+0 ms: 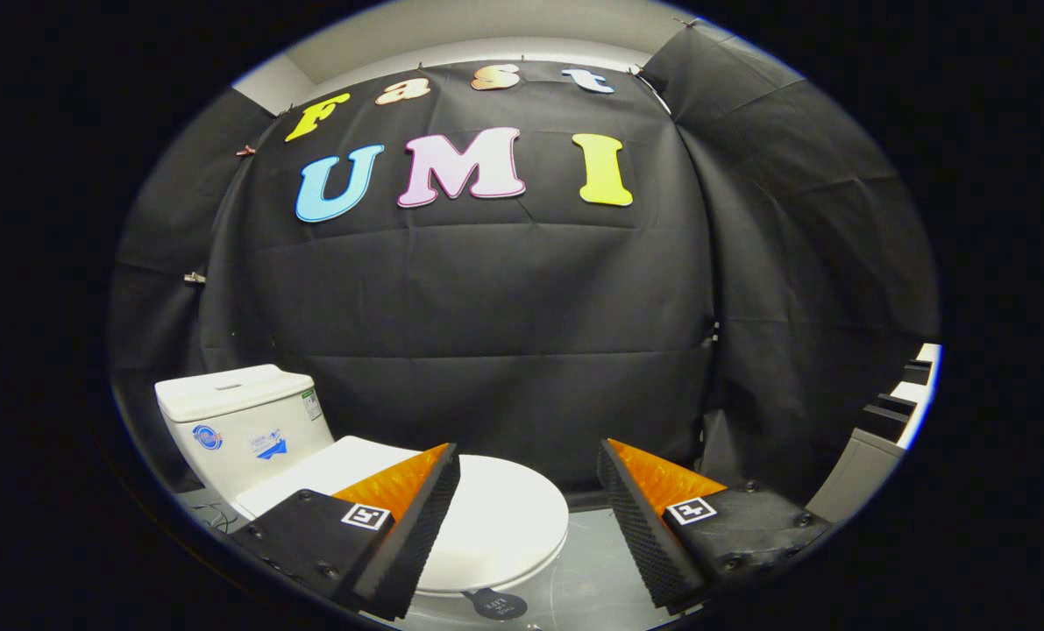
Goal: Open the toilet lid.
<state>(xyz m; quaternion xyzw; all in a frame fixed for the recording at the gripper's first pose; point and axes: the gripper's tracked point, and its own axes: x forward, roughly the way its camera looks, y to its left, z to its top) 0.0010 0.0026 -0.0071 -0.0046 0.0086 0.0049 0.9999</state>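
Tongs (529,460) spread wide w/ nothing gripped (above the floor), toilet lid (495,517) down, partly btwn fingers.

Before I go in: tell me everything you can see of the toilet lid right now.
The toilet lid is white, smooth and glossy, plastic by its look, with a rounded front. It lies shut, flat on the bowl, hinged at the white tank behind it. A small dark round tag hangs at its front edge. The gripper is open above it, one finger overlapping the lid's side; contact is unclear.
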